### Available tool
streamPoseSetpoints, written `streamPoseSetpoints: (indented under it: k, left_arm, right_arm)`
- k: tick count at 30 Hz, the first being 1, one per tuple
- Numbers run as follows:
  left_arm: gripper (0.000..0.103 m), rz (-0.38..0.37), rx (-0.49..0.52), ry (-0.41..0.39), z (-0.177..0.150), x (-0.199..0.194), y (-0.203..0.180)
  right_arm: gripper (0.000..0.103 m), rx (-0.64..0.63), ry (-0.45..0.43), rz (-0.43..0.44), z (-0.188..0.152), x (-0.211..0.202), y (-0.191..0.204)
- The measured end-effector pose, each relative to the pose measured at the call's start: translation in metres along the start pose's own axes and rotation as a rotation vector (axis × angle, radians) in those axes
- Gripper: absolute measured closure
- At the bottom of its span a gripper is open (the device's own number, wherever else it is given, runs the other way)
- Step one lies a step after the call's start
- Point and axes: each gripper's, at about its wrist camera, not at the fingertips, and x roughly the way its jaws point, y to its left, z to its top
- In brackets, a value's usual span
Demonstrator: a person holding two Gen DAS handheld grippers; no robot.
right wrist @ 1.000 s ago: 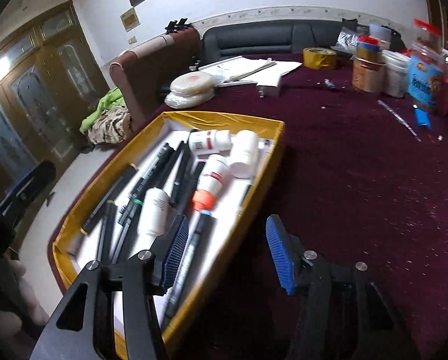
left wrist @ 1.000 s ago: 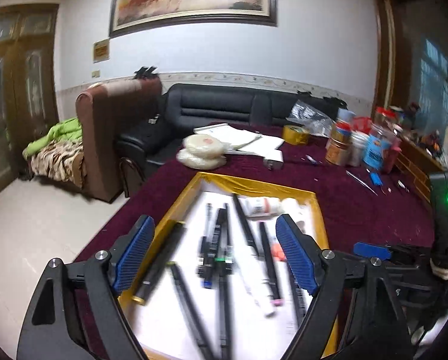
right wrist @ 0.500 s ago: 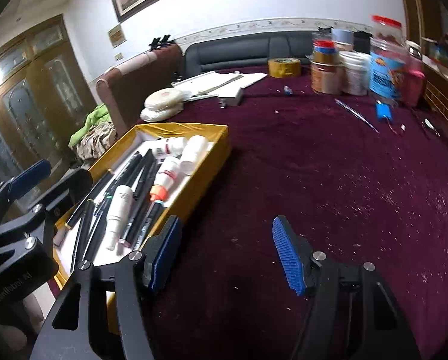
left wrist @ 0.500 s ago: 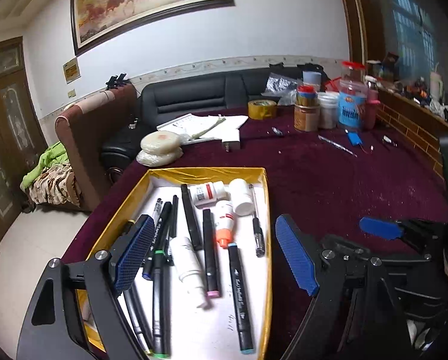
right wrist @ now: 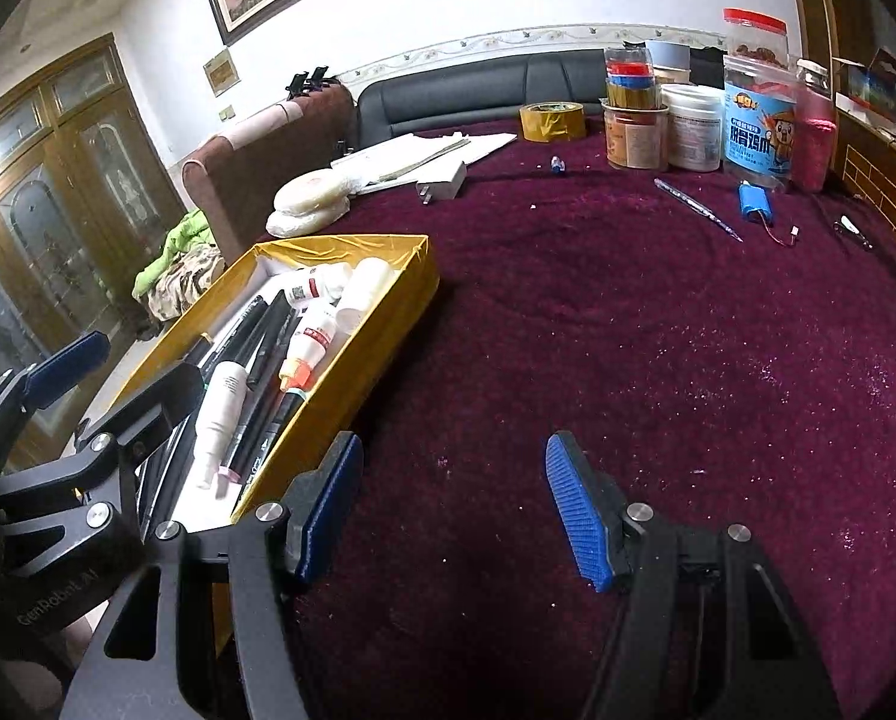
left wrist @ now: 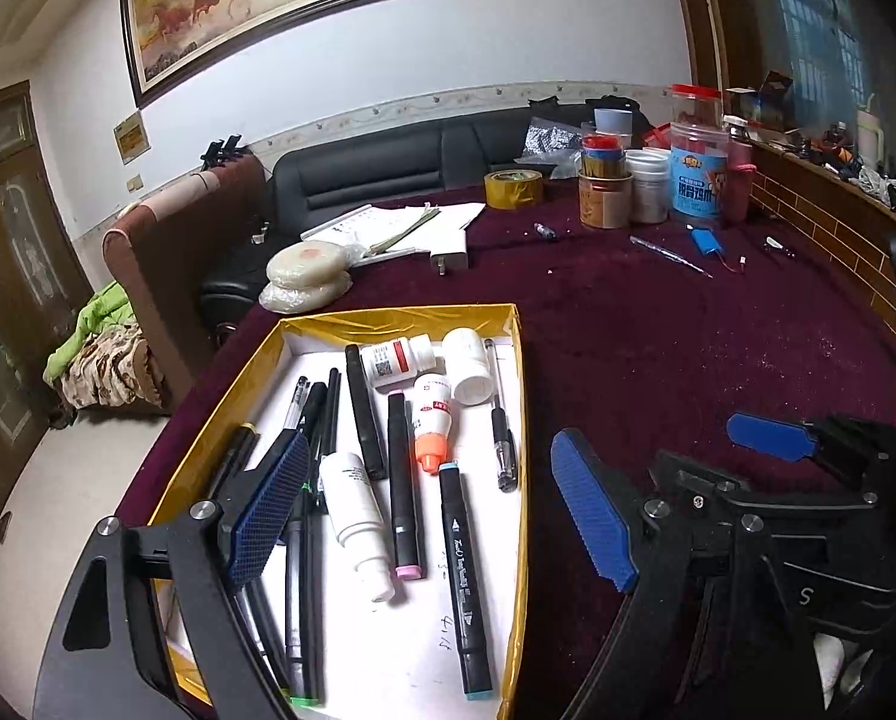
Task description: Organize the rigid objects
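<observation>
A gold-sided tray [left wrist: 399,315] with a white floor sits on the dark red cloth. It holds several black markers, a teal-ended marker [left wrist: 463,588], a white spray bottle [left wrist: 354,516], an orange-tipped bottle [left wrist: 432,420], a pill bottle [left wrist: 396,360] and a pen [left wrist: 502,420]. My left gripper [left wrist: 429,510] hangs open above the tray's near right part, gripping nothing; its right pad is past the tray's edge. My right gripper [right wrist: 454,510] is open over bare cloth to the right of the tray [right wrist: 339,387], with nothing between its pads.
At the table's far side stand a tape roll [left wrist: 514,189], several jars [left wrist: 697,174], papers, a white charger [left wrist: 451,252] and round white packets [left wrist: 306,276]. A blue battery pack [right wrist: 757,204] and a thin pen [right wrist: 697,210] lie far right. Sofas stand beyond the table.
Both grippers have shifted to the right. The right gripper left the tray for bare cloth and its jaws widened. The left gripper stayed open and rolled a little.
</observation>
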Motion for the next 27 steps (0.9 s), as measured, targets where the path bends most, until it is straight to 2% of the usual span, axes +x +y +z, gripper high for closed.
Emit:
streamPoseSetpoints:
  k: [8, 11, 12, 13, 15, 16, 19, 22, 25, 27]
  left_arm:
    - [0.019, -0.001, -0.019, -0.010, -0.003, 0.000, 0.007]
    - [0.018, 0.069, -0.064, -0.139, -0.002, -0.021, 0.017]
    - [0.015, 0.108, -0.090, -0.239, -0.003, -0.040, 0.021]
    - [0.000, 0.119, -0.101, -0.302, -0.005, -0.053, 0.023]
    - [0.000, 0.126, -0.122, -0.417, -0.009, -0.075, 0.026]
    - [0.000, 0.117, -0.139, -0.421, -0.008, -0.078, 0.028]
    - [0.000, 0.002, -0.175, -0.300, -0.001, -0.060, 0.038]
    - [0.000, -0.057, -0.252, -0.241, -0.006, -0.047, 0.052]
    - [0.000, -0.054, -0.290, -0.181, -0.010, -0.036, 0.061]
    - [0.000, -0.035, -0.295, -0.110, -0.012, -0.029, 0.063]
  right_arm:
    - [0.044, -0.014, 0.012, -0.009, -0.001, 0.004, 0.003]
    - [0.044, -0.018, 0.006, -0.021, -0.002, 0.004, 0.005]
    - [0.044, -0.017, 0.002, -0.026, -0.002, 0.003, 0.006]
    - [0.044, -0.018, -0.004, -0.034, -0.002, 0.002, 0.006]
    - [0.044, -0.025, -0.017, -0.051, -0.002, 0.001, 0.008]
    - [0.044, -0.027, -0.021, -0.055, -0.002, 0.001, 0.010]
    - [0.044, -0.035, -0.021, -0.056, -0.003, 0.000, 0.014]
    - [0.044, -0.064, -0.019, -0.072, -0.006, 0.000, 0.021]
    - [0.044, -0.078, -0.014, -0.076, -0.007, 0.001, 0.025]
    - [0.044, -0.087, -0.009, -0.075, -0.008, 0.002, 0.028]
